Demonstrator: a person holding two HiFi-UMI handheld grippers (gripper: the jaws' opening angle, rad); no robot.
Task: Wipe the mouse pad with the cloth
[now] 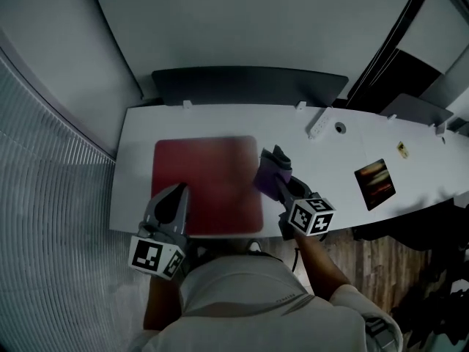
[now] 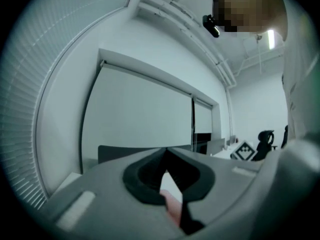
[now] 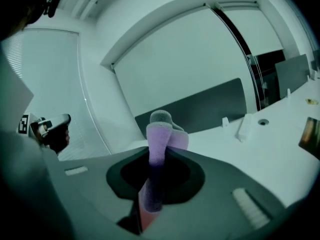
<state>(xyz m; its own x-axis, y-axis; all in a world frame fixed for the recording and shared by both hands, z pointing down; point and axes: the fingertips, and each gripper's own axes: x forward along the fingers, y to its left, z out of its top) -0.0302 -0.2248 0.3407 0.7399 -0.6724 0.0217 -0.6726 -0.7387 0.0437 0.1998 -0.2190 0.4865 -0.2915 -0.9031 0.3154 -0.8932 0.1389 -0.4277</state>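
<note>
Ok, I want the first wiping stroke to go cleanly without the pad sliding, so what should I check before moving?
1. Cloth held firmly: ok, the right gripper has its jaws shut on it.
2. Cloth over the mouse pad: not ok, it sits at the pad's right edge, mostly beside it.
3. Pad surface free of objects: ok.
4. Left gripper steadying the pad: cannot tell; its jaws are shut and empty over the near left corner, but contact is unclear.
5. Power strip out of the wiping path: ok, it lies on the desk beyond the pad.
</note>
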